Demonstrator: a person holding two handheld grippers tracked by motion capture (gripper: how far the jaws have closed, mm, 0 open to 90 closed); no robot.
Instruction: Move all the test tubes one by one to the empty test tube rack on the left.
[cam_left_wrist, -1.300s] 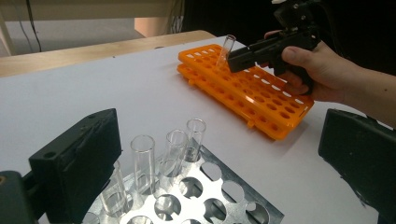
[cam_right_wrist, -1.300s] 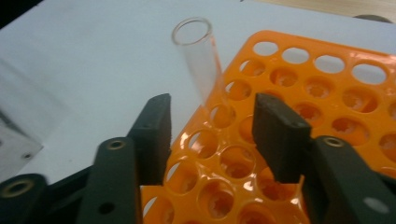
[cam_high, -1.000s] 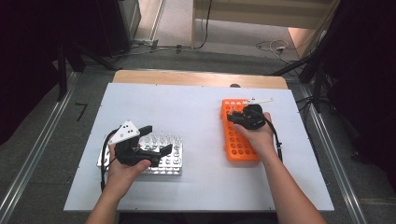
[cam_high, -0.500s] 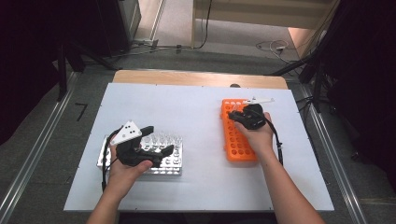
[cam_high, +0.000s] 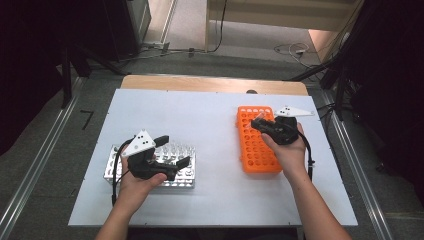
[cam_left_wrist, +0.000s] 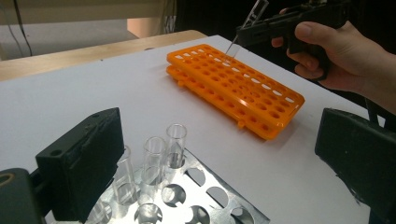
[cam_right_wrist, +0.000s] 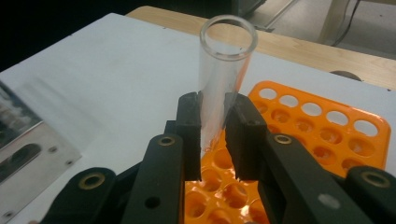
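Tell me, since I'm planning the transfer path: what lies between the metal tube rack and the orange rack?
Nothing: in the high view, bare white tabletop separates the metal rack from the orange rack.

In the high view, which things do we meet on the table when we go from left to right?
Metal rack with clear tubes, left gripper above it → bare white tabletop → orange rack → right gripper holding a clear tube.
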